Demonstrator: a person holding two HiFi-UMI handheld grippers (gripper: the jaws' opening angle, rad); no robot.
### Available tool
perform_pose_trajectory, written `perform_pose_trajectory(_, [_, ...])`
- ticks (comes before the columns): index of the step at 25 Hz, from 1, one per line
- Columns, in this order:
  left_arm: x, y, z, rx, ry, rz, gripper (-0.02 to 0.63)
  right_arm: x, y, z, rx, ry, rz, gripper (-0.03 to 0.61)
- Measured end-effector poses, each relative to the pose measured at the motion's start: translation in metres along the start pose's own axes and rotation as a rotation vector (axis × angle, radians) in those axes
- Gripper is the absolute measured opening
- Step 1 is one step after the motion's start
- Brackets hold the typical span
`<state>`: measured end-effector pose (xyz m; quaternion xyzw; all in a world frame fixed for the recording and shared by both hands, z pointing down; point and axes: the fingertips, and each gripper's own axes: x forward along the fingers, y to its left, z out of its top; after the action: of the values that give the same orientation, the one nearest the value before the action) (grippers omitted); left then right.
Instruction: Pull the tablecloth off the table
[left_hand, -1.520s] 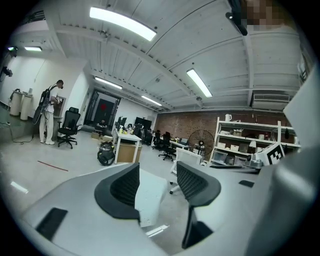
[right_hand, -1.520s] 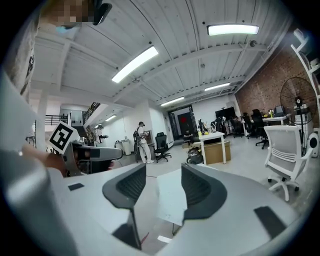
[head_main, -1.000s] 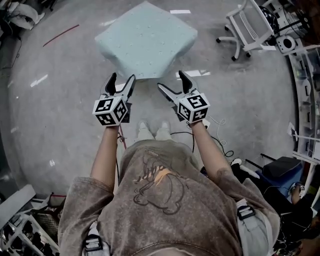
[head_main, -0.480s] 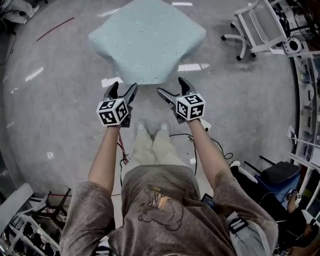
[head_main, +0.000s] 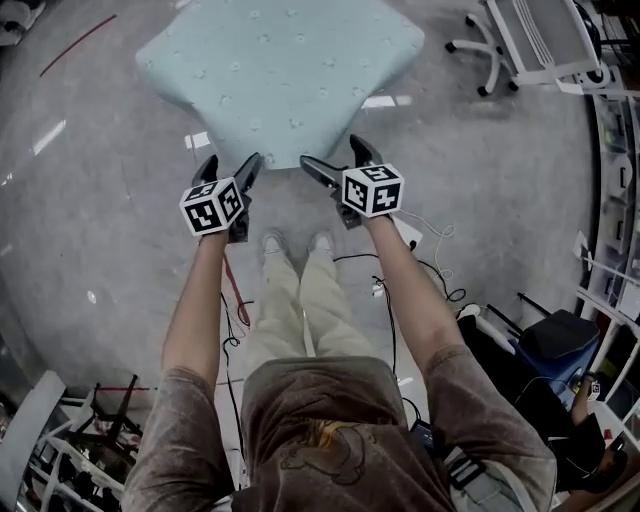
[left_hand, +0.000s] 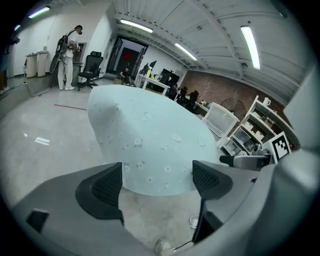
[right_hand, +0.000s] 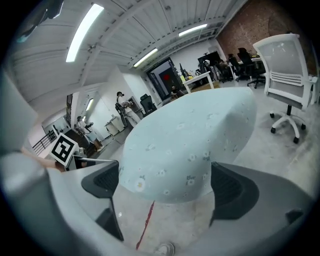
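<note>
Overhead, head view: pale flowered tablecloth (head_main: 285, 70) drapes whole table, near corner hanging just ahead of left gripper (head_main: 230, 163) and right gripper (head_main: 332, 155).
Left gripper view: jaws wide, just been opening, nothing gripped; hem beyond tips.
Right gripper view: same, empty.
Cloth probably light, soft, slippery; pinch hanging hem.
No containers seen.

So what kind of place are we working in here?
Probably an open-plan office or lab workspace: polished concrete floor, white office chair and a long ceiling strip light overhead.
</note>
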<state>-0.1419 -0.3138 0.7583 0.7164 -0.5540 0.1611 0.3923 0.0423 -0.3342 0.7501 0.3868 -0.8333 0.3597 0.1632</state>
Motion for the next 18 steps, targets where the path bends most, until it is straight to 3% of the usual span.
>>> perform_pose_trajectory(7, [0.032, 0.004, -0.01, -0.021, 0.026, -0.056, 0.414, 0.029, -0.015, -0.015, 0.033, 0.014, 0.003, 0.561])
perform_pose_trajectory(18, [0.049, 0.007, -0.009, 0.005, 0.054, -0.082, 0.411, 0.041, -0.023, -0.021, -0.05, 0.043, -0.082, 0.451])
